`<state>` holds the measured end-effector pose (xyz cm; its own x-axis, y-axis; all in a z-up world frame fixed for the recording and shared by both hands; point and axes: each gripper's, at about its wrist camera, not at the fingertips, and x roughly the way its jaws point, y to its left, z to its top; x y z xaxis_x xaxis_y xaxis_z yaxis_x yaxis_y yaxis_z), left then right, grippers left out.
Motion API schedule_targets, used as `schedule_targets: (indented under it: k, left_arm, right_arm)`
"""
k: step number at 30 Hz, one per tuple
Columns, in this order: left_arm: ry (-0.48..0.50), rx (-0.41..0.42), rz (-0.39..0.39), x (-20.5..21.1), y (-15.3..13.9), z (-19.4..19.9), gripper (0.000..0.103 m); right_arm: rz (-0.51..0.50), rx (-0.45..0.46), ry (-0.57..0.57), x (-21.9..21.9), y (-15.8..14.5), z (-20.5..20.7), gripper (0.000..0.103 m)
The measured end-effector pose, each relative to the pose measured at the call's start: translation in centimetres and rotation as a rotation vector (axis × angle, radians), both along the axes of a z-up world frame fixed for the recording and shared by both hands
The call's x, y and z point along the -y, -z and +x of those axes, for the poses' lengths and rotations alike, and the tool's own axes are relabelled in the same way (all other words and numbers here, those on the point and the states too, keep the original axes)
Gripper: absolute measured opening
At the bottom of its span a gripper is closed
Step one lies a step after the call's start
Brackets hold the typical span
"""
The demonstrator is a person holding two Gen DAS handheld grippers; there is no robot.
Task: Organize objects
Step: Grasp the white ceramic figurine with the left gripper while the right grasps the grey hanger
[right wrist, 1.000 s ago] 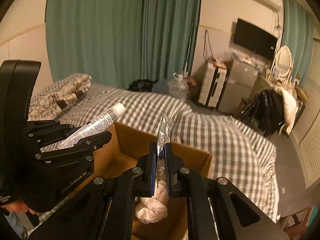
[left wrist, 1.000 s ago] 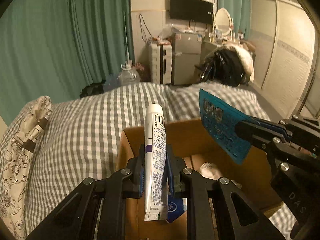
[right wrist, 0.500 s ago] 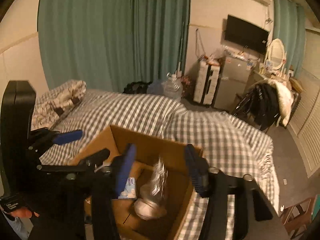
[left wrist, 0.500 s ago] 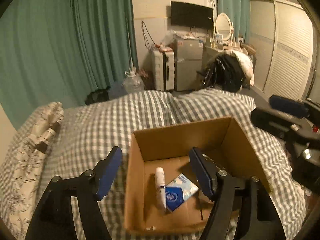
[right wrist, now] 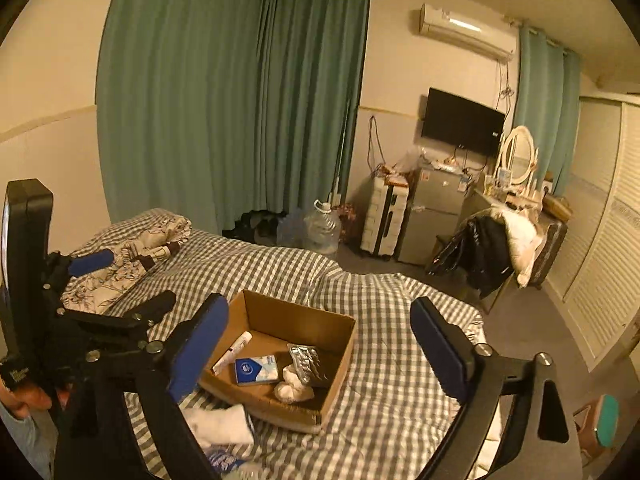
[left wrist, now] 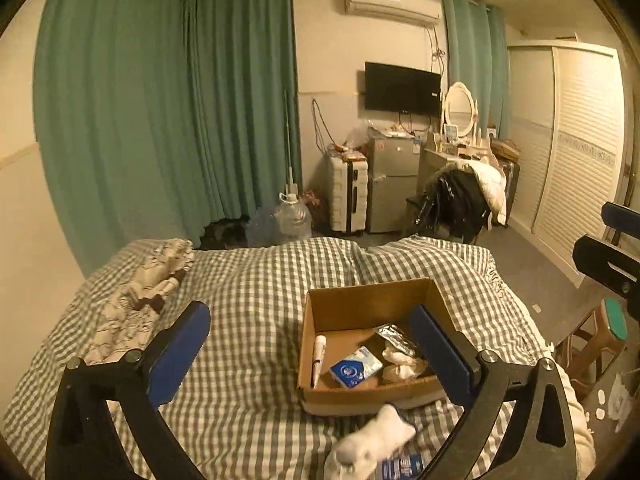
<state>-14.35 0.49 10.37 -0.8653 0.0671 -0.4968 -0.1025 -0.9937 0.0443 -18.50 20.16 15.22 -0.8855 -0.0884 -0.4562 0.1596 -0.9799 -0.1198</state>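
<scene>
An open cardboard box (left wrist: 362,300) (right wrist: 340,356) sits on the checked bed. Inside lie a white tube (left wrist: 319,356) (right wrist: 232,353), a blue tissue pack (left wrist: 355,367) (right wrist: 256,369), a silver blister pack (left wrist: 394,337) (right wrist: 306,360) and a white cloth wad (left wrist: 402,362) (right wrist: 292,388). My left gripper (left wrist: 316,354) is open and empty, raised above the bed before the box. My right gripper (right wrist: 320,344) is open and empty, also raised. A white sock (left wrist: 372,446) (right wrist: 220,424) and a blue-printed packet (left wrist: 400,467) (right wrist: 224,460) lie on the bed in front of the box.
A patterned pillow (left wrist: 136,304) (right wrist: 132,256) lies at the bed's far left. Beyond the bed stand a water jug (left wrist: 294,218), a white suitcase (left wrist: 348,196), a small fridge (left wrist: 394,184) and a chair with clothes (left wrist: 464,200). A stool (right wrist: 600,420) is at the right.
Both grippers opened and let go: the tube and the blister pack dropped into the box. Both grippers then pulled up and back, so the box looks smaller.
</scene>
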Motion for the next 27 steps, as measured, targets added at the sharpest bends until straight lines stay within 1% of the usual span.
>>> schedule_targets:
  k: [3,6,9,11,15,17,21,22,23,27]
  left_arm:
    - [-0.005,-0.019,-0.018,0.2,-0.6,2.9,0.103]
    - [-0.012,-0.035,-0.026,0.4,-0.6,5.5,0.103]
    - [-0.020,-0.018,-0.006,0.9,0.5,7.8,0.103]
    - [-0.024,-0.006,0.008,1.4,1.6,9.2,0.103]
    - [-0.063,0.018,0.011,1.8,4.6,11.4,0.103]
    - [-0.077,0.036,0.018,1.9,6.4,12.2,0.103]
    - [-0.079,0.099,0.052,1.6,11.3,13.2,0.103]
    - [-0.074,0.112,0.050,1.3,12.2,13.4,0.103]
    - [-0.065,0.140,0.042,0.8,13.7,13.4,0.103]
    - [-0.035,0.229,0.000,-1.1,17.9,13.4,0.103]
  right_arm:
    - [0.008,-0.008,0.012,-0.2,-0.9,2.6,0.096]
    - [0.009,-0.014,0.021,-0.1,-1.2,5.5,0.098]
    - [0.013,-0.012,0.032,-0.4,-0.6,8.0,0.100]
    - [0.017,0.002,0.048,-0.3,0.6,9.7,0.100]
    - [0.027,0.039,0.064,-0.2,3.8,11.6,0.100]
    - [0.024,0.062,0.080,-0.2,5.8,12.1,0.100]
    - [0.004,0.108,0.107,-0.4,10.0,12.3,0.100]
    - [-0.002,0.127,0.112,-0.7,11.2,12.2,0.100]
    - [-0.004,0.154,0.122,-0.8,12.7,11.9,0.100]
    - [0.018,0.243,0.153,-1.1,16.9,11.2,0.100]
